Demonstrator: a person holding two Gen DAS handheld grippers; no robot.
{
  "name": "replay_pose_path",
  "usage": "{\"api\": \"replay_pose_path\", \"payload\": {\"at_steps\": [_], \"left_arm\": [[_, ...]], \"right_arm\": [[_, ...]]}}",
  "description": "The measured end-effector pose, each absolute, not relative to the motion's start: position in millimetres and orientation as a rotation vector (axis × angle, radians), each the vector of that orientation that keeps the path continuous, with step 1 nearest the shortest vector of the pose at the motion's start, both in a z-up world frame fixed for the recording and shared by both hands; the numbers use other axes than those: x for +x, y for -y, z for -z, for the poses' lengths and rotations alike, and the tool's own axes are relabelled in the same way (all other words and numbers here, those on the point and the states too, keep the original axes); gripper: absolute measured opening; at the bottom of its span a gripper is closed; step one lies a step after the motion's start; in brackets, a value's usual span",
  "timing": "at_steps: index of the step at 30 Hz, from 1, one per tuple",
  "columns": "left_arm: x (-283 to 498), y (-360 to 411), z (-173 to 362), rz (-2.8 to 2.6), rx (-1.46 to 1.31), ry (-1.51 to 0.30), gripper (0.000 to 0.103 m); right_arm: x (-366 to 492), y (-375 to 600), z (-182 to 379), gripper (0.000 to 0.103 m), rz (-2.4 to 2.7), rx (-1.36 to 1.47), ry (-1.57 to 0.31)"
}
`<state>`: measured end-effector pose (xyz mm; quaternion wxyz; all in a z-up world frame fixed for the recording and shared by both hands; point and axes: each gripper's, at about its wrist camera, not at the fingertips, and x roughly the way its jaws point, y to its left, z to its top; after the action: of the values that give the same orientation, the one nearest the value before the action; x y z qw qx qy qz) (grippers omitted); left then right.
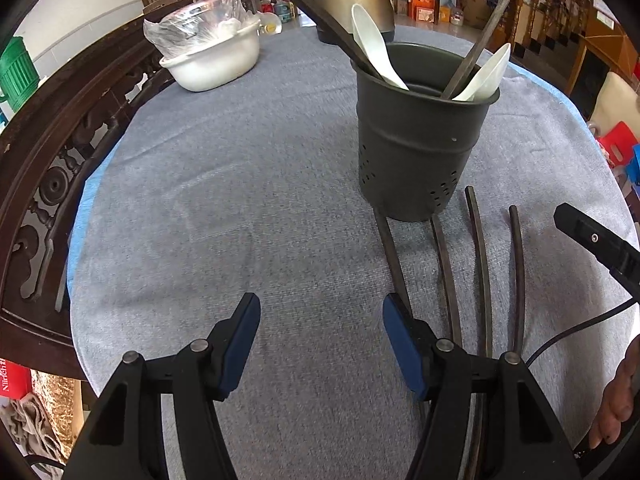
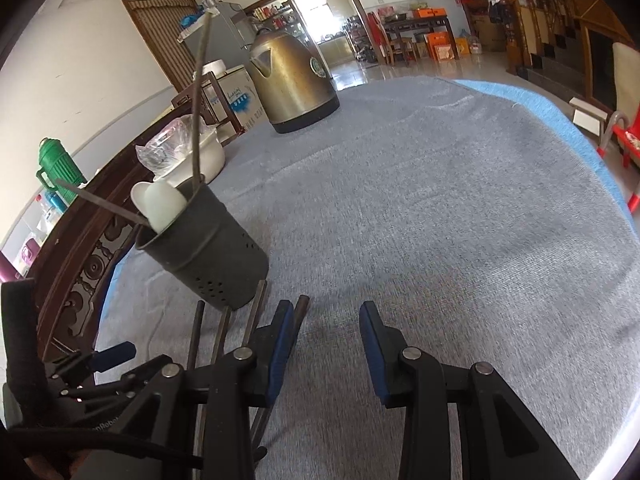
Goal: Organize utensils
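Nearest the lens: left gripper [image 1: 320,340], jaws apart, nothing between the blue pads, hovering over grey tablecloth [image 1: 240,200]. Same for right gripper [image 2: 326,344], jaws parted and empty, left finger over one chopstick. Farther back, brass-coloured kettle [image 2: 294,84] and white basin [image 1: 212,64] with a plastic bag. Upright near the middle, dark perforated utensil holder [image 1: 420,140] holding two white spoons [image 1: 370,36] and two dark sticks. Flat on the cloth, just before the holder, four dark chopsticks [image 1: 482,264] side by side.
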<state>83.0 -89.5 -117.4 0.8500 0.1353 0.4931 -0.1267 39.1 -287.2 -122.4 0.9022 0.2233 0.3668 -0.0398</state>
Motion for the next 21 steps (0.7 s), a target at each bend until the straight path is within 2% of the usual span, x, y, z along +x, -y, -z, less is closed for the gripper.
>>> {"api": "replay_pose_path", "payload": {"at_steps": [21], "left_arm": [[105.8,90.5,132.5,0.275,0.276,-1.079,0.065]], "right_arm": [[74.6,290.3,135.1,0.038,0.041,0.479,-0.853]]}}
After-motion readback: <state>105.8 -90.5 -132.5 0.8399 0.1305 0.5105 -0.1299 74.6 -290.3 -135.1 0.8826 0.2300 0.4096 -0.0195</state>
